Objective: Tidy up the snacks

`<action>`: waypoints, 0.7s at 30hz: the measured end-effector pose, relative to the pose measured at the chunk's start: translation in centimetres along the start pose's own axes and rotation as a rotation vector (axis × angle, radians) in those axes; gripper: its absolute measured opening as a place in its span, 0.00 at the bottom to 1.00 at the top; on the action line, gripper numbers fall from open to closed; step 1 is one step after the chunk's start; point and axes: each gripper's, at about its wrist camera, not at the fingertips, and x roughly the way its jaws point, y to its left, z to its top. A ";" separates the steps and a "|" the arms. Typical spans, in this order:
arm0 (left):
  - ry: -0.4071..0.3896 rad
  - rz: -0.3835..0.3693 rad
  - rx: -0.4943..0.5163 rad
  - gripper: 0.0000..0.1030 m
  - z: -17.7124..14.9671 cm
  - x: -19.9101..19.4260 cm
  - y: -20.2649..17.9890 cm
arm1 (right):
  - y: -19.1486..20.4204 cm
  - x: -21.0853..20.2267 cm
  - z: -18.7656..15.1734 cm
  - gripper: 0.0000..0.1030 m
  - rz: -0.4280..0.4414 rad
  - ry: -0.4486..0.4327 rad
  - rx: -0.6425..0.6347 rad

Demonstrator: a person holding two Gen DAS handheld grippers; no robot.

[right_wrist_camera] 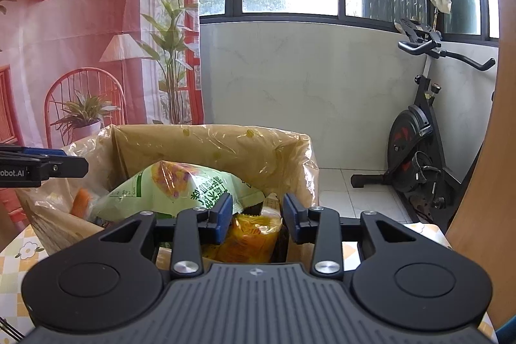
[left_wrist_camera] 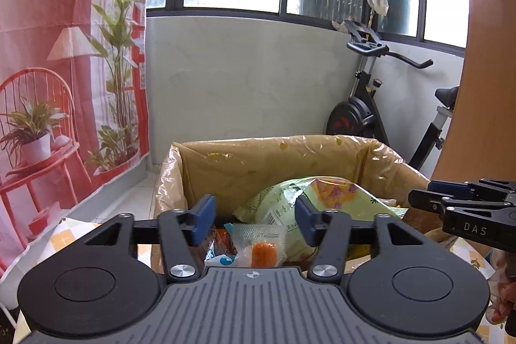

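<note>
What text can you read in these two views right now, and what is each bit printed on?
"DAS": on the side of the right gripper, seen from the left wrist.
"obot.AI", cut off at the picture's edge: on the side of the left gripper, seen from the right wrist.
Large Chinese characters and small print on the green snack bag: upside down, too blurred to read.
Yellow snack pack: print unreadable.
</note>
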 end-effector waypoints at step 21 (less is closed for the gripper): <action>-0.055 0.107 0.001 0.92 0.4 -8.4 -1.0 | 2.3 -9.2 1.7 1.00 0.020 -0.108 0.016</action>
